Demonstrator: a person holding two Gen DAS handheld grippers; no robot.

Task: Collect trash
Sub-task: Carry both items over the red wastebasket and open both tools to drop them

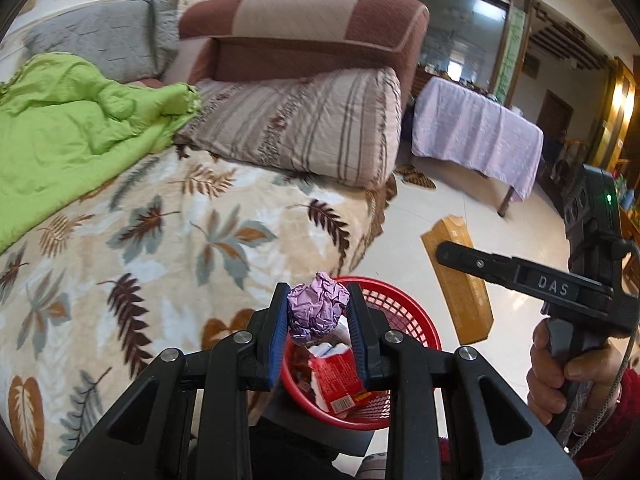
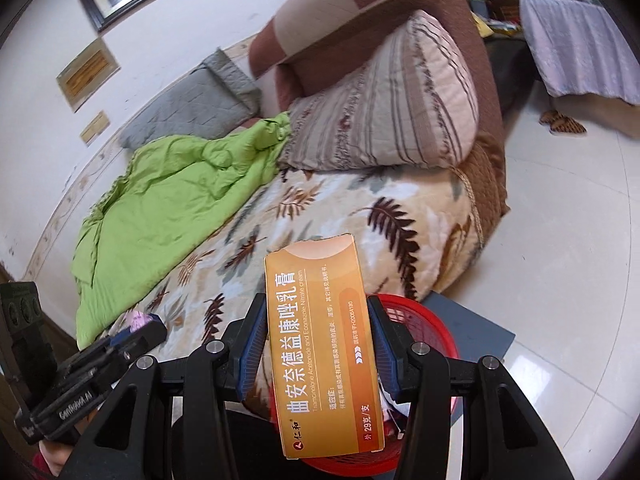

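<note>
The left gripper (image 1: 318, 320) holds a crumpled ball of purple paper (image 1: 318, 306) pinched between its blue-padded fingers (image 1: 279, 332), which stand narrow around it. Just beyond and below those fingers sits a red mesh basket (image 1: 416, 320), already holding a torn red wrapper (image 1: 338, 378) with a barcode. The right gripper (image 2: 318, 352) clamps a flat orange carton (image 2: 324, 344) across its width, fingers (image 2: 253, 354) about half spread; the same basket (image 2: 434, 332) lies right behind and under the carton. To drop both well, each gripper probably needs its load above the basket's opening, not its rim, before letting go, one at a time so the light paper does not bounce out. The carton reads "Triamcinolone Acetonide and Econazole Nitrate cream", with Chinese characters and "29". The gripper bodies read "DAS" and "GenRobot.AI".
</note>
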